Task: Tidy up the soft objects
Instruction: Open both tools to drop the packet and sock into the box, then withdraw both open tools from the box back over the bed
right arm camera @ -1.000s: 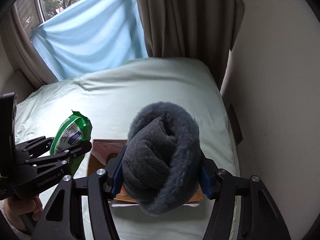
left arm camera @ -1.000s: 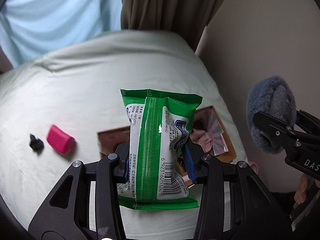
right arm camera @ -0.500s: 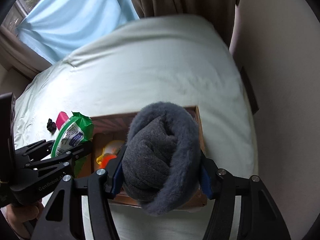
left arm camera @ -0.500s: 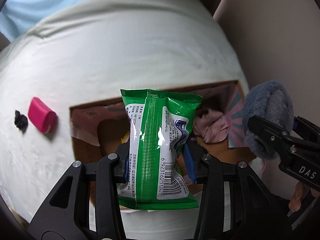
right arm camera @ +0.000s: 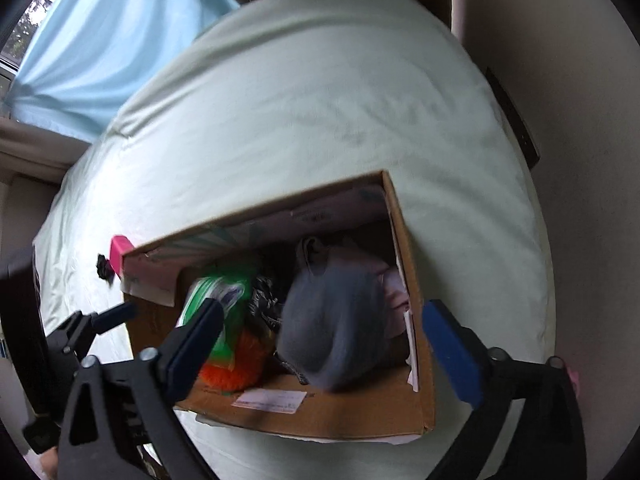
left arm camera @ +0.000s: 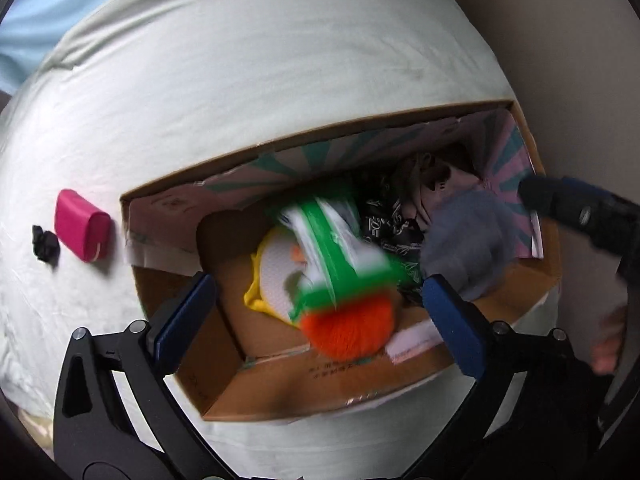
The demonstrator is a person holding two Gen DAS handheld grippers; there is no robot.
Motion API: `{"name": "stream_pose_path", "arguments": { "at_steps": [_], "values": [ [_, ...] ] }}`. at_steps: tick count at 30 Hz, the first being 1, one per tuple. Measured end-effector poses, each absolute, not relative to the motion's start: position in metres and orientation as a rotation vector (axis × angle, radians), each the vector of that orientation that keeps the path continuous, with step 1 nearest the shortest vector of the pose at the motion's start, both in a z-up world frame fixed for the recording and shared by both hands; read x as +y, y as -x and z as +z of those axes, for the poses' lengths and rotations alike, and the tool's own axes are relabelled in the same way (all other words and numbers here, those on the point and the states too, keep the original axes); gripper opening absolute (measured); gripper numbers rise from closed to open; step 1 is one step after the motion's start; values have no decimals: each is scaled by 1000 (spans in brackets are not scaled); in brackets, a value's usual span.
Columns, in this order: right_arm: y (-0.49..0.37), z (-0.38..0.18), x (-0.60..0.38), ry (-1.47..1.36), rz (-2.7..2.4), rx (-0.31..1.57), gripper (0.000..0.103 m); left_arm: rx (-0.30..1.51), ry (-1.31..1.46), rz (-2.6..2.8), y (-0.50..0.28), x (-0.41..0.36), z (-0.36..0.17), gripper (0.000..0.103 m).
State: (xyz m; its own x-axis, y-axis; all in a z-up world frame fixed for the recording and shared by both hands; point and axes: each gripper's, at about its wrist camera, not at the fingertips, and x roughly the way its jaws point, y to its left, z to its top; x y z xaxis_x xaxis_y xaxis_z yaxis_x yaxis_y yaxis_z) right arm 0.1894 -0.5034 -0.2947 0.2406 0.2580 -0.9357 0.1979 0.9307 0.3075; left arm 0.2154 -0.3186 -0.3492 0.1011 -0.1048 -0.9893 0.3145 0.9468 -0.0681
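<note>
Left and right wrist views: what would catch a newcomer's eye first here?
The blurred green packet dropping into the cardboard box on the bed, above an orange fluffy item. Beside it, the grey plush bundle falls into the box's right half. Both grippers, left and right, hang open over the box.

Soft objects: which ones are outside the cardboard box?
The pink pouch and the small black item beside it, on the bed sheet left of the cardboard box.
</note>
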Motion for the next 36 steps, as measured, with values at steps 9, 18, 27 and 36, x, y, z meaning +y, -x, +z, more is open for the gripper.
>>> {"name": "stream_pose_path", "arguments": {
  "at_steps": [9, 18, 27, 36],
  "values": [
    [-175, -271, -495, -373, 46, 1291, 100, 1416, -155, -307, -203, -308, -326, 103],
    [-154, -215, -470, -339, 51, 1227, 100, 1285, -91, -306, -181, -276, -252, 103],
    [-120, -131, -409, -266, 99, 1087, 100, 1093, -25, -271, -139, -207, -153, 103],
    [-75, -53, -317, -169, 124, 907, 100, 904, -19, -189, -90, -104, -75, 103]
  ]
}}
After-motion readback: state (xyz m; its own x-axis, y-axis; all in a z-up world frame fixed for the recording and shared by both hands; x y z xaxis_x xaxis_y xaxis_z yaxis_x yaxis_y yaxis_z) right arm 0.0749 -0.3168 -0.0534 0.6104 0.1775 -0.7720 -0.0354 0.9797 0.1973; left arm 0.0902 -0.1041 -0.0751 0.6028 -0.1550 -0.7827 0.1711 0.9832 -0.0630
